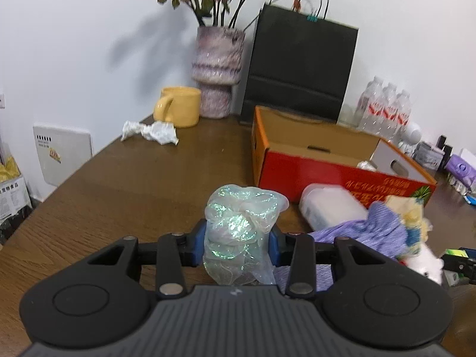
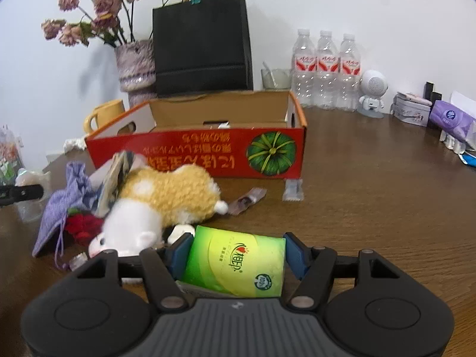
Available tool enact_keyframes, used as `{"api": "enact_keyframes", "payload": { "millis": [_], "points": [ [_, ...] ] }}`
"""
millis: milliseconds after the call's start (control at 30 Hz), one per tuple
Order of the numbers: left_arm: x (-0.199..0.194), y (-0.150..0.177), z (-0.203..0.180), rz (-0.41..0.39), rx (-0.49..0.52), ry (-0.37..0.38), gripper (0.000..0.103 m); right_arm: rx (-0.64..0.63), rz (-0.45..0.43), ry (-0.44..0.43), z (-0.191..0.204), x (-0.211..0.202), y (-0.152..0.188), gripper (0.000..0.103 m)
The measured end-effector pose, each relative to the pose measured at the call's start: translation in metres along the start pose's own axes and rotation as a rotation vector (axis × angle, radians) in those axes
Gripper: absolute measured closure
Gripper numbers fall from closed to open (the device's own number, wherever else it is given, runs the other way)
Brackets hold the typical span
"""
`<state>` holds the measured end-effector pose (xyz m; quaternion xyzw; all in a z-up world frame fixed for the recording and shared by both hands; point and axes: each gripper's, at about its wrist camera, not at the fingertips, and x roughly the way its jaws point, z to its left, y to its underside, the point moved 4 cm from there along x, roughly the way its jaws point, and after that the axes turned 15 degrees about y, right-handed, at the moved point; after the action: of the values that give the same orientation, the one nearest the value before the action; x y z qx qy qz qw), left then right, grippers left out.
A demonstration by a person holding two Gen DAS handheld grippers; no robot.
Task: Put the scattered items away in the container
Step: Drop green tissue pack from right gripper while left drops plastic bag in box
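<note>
Clamping iridescent plastic bag (image 1: 238,235): left gripper (image 1: 238,242), blue pads pressed against both sides of bag, held over brown table (image 1: 134,184). Right gripper (image 2: 235,257) closed on green tissue pack (image 2: 238,264), pads at both ends. Red cardboard box (image 2: 208,151) open-topped, upright on table, ahead of both grippers. Plush toy (image 2: 166,199), purple pouch (image 2: 64,205), small wrappers (image 2: 293,190) lying on table just in front of box. Crumpled paper (image 1: 150,131) beside yellow mug (image 1: 178,105), well apart from box.

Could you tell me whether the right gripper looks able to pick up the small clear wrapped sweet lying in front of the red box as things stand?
Probably not yet: the right gripper is shut on the green packet, though the sweet lies unobstructed.
</note>
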<state>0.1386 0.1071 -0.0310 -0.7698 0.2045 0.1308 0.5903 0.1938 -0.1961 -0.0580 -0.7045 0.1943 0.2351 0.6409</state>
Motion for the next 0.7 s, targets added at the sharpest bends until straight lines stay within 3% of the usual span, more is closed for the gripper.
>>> {"api": "enact_keyframes", "payload": {
  "millis": [233,400,533,700],
  "points": [
    [-0.018,-0.028,-0.021,-0.097,0.012,0.080,0.062,0.047,-0.076,-0.014,-0.012,-0.012,-0.023,0.038],
    [-0.012,-0.056,-0.045,-0.145,0.050,0.149,0.061,0.046,-0.149,-0.058,-0.008,-0.017,-0.061,0.038],
    [0.012,-0.086,-0.070,-0.166,0.108,0.198,0.061,0.022,-0.202,-0.104,0.009,-0.012,-0.099,0.038],
    [0.059,-0.109,-0.081,-0.184,0.081,0.205,0.061,0.022,-0.223,-0.140,0.037,0.013,-0.138,0.038]
  ]
}}
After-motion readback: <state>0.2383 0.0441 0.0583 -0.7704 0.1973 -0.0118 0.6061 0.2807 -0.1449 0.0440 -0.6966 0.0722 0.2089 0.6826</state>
